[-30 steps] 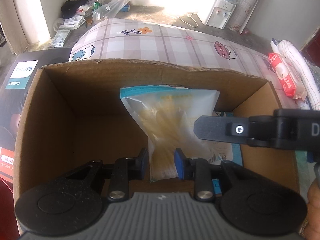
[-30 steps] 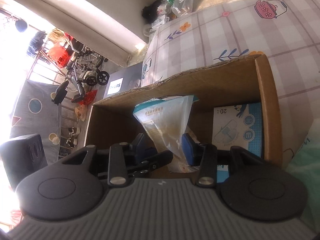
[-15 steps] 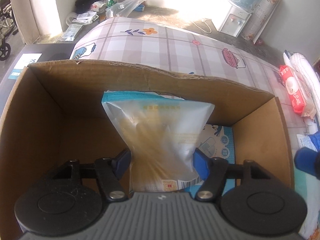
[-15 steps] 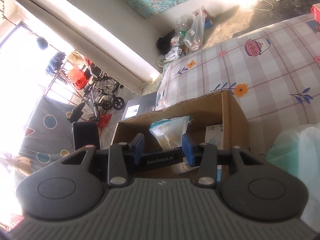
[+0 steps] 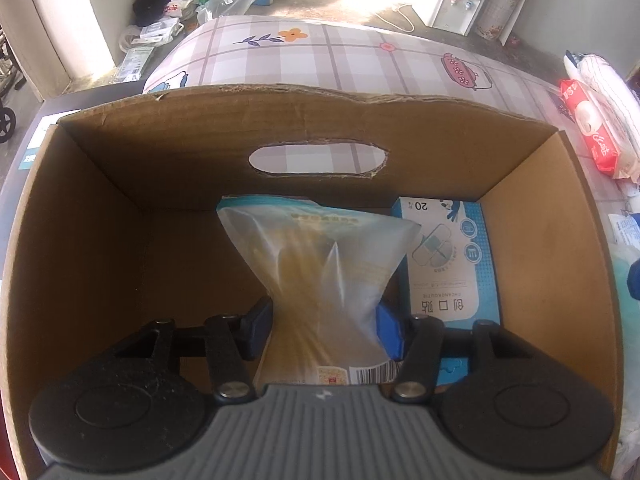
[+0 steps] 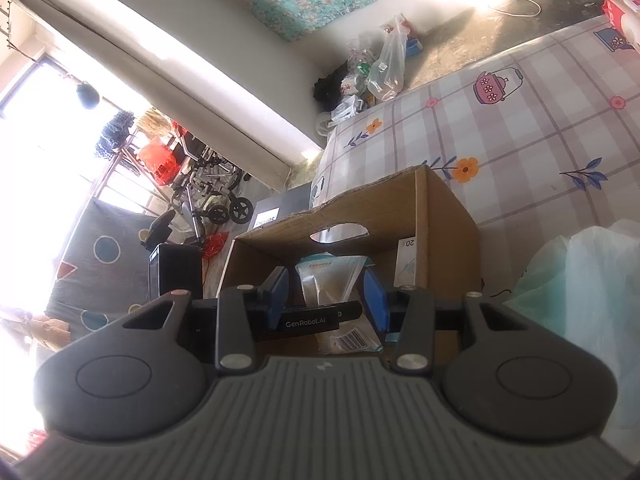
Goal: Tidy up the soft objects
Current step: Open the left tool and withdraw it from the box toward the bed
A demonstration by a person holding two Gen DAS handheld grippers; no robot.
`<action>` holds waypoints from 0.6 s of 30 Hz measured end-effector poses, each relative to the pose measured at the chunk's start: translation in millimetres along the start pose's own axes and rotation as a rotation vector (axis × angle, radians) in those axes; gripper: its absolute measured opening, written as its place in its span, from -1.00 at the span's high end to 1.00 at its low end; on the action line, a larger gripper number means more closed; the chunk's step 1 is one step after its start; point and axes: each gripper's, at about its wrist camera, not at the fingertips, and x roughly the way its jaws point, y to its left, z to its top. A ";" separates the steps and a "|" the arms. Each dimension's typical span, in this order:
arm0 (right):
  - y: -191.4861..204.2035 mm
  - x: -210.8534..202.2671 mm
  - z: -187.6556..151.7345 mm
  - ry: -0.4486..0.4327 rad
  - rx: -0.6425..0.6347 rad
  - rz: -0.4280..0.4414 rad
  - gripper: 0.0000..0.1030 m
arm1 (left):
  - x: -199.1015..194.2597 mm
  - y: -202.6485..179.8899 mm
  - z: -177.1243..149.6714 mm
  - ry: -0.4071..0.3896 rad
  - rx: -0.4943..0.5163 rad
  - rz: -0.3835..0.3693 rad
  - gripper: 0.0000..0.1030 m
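At the bottom centre of the left wrist view, the left gripper (image 5: pixel 324 330) has its blue-padded fingers (image 5: pixel 387 334) pinched in on the waist of a translucent plastic bag of yellowish sticks (image 5: pixel 326 264), which bunches where it is squeezed and fans out above; the bag sits inside the open brown cardboard box (image 5: pixel 100 216), near the middle of its floor. Just right of the bag, touching it, a blue and white flat carton of plasters (image 5: pixel 452 256) lies against the box's right wall. Further up, the box's far wall has an oval handle hole (image 5: pixel 318 159). Beyond the box spreads a checked tablecloth with flower and teapot prints (image 5: pixel 320 56), and at the right edge lies a red and white soft tissue pack (image 5: pixel 600 132). In the right wrist view, the right gripper (image 6: pixel 326 296) hangs above the box at lower centre, its fingers spread apart with nothing gripped; the left tool's black finger (image 6: pixel 316 318) crosses between them. A pale green plastic bag (image 6: pixel 580 292) sits at the right.
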 end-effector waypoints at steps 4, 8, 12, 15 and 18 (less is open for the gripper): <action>-5.4 -4.6 -1.1 -0.002 0.004 -0.006 0.17 | -13.7 -3.4 -1.9 -0.052 0.017 -0.008 -0.39; -8.6 -13.0 -0.3 -0.025 -0.001 -0.011 0.15 | -35.6 -1.6 -2.4 -0.142 -0.004 -0.029 -0.04; -11.9 -16.6 -0.9 -0.035 0.007 -0.004 0.15 | -26.0 -2.0 2.0 -0.092 -0.033 -0.065 0.59; -12.8 -17.5 -1.6 -0.035 0.009 -0.004 0.15 | -6.8 -5.7 1.8 -0.053 -0.028 -0.043 0.63; -15.8 -20.0 -3.3 -0.030 0.017 -0.005 0.15 | -2.0 -7.9 2.2 -0.060 -0.032 -0.046 0.65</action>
